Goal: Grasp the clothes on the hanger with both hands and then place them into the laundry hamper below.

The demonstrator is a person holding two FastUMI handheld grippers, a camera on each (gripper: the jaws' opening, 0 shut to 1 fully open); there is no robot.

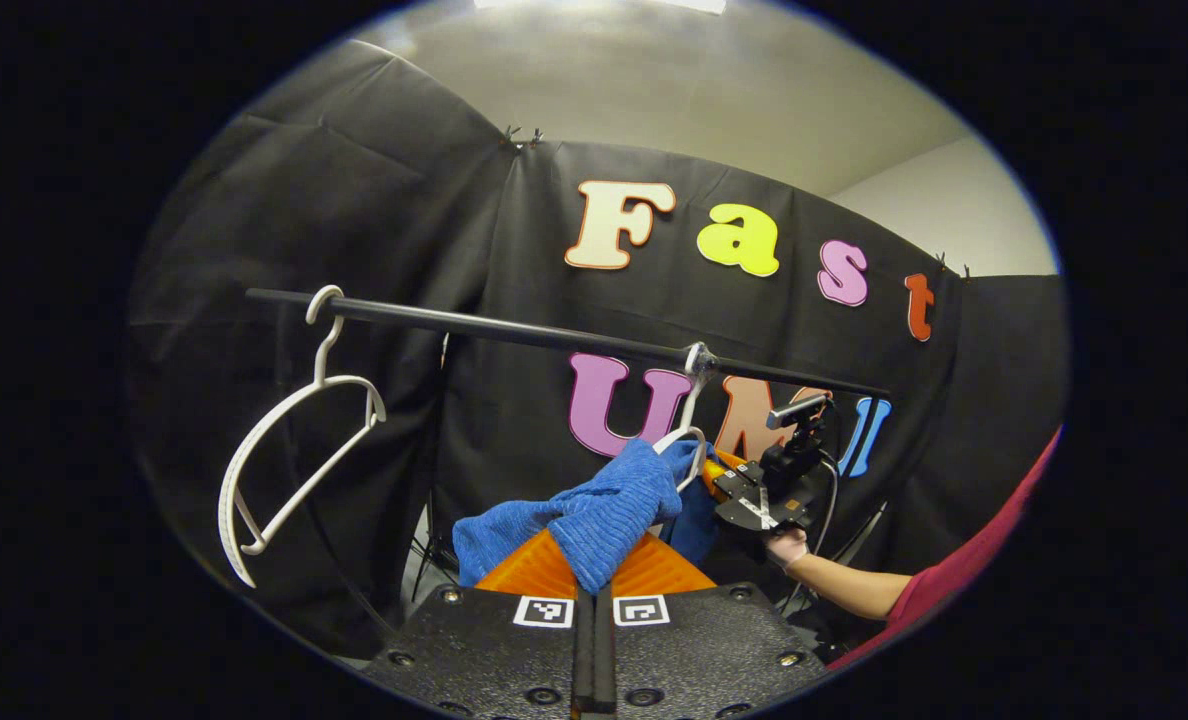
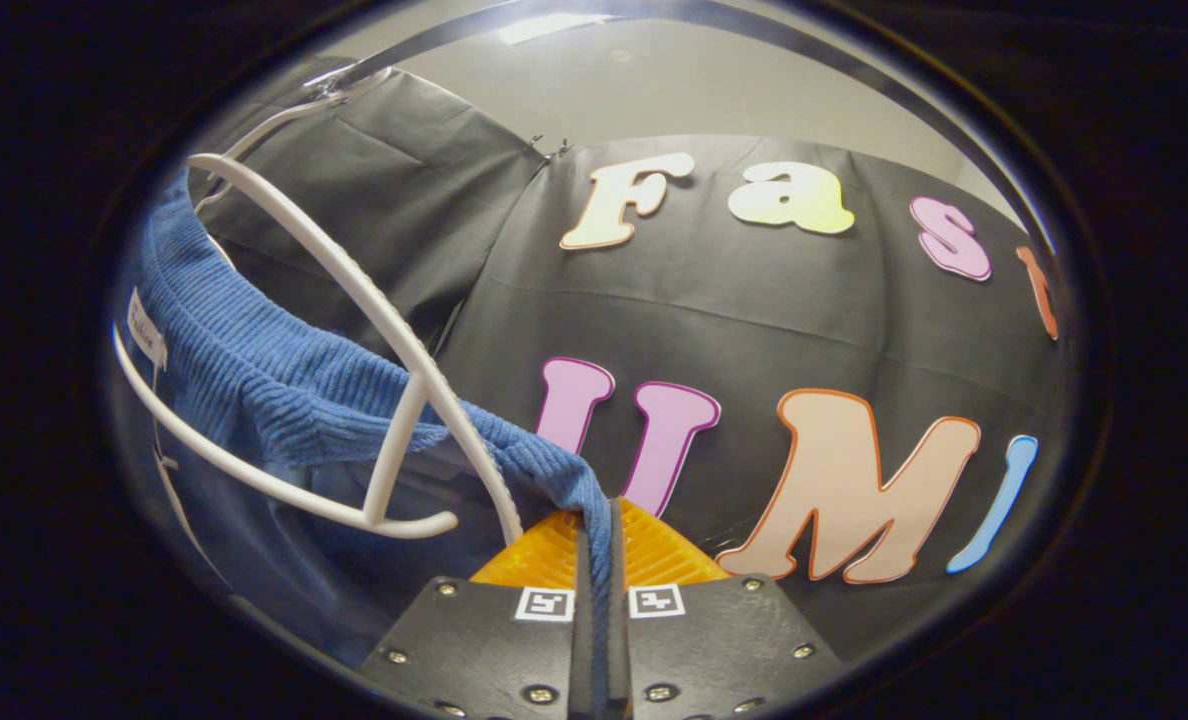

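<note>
Two handheld grippers have each pinched a fold of one blue knitted garment [image 1: 604,505] that hangs on a white hanger [image 2: 354,290] from a black rail [image 1: 554,338]. Seen from the left gripper view, the left gripper [image 1: 594,590] has its jaws clenched on a bunched fold of the cloth; farther along, the right gripper [image 1: 759,490], held in a person's hand [image 1: 786,547], sits against the garment just beside the hanger. From the right gripper view, its jaws are closed on the ribbed blue edge. A second white hanger [image 1: 289,455] hangs bare, well apart along the rail. The grasping step looks done; next the garment must be drawn off the hanger, both grips held firm, and lowered towards the hamper.
</note>
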